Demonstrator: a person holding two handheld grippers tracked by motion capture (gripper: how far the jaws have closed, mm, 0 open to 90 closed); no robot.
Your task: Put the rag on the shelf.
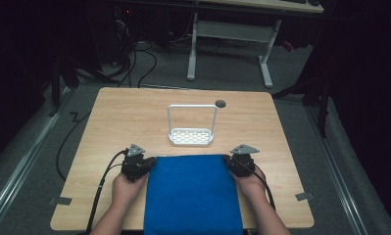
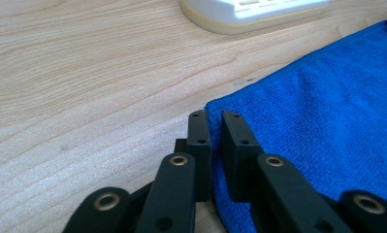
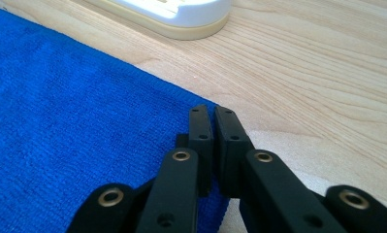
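Left gripper (image 1: 149,162) and right gripper (image 1: 231,161) pinched far corners of blue cloth (image 1: 193,193) at lower centre, jaws nearly closed, apparently ready to fold toward white rack (image 1: 191,136).

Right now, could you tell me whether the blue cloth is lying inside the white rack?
No, the blue cloth lies flat on the table in front of the white rack, apart from it.

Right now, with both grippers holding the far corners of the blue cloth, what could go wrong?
The left gripper and right gripper pinch only thin edges of the blue cloth, so a corner may slip out. The white rack stands just beyond; a forward fold could knock it.
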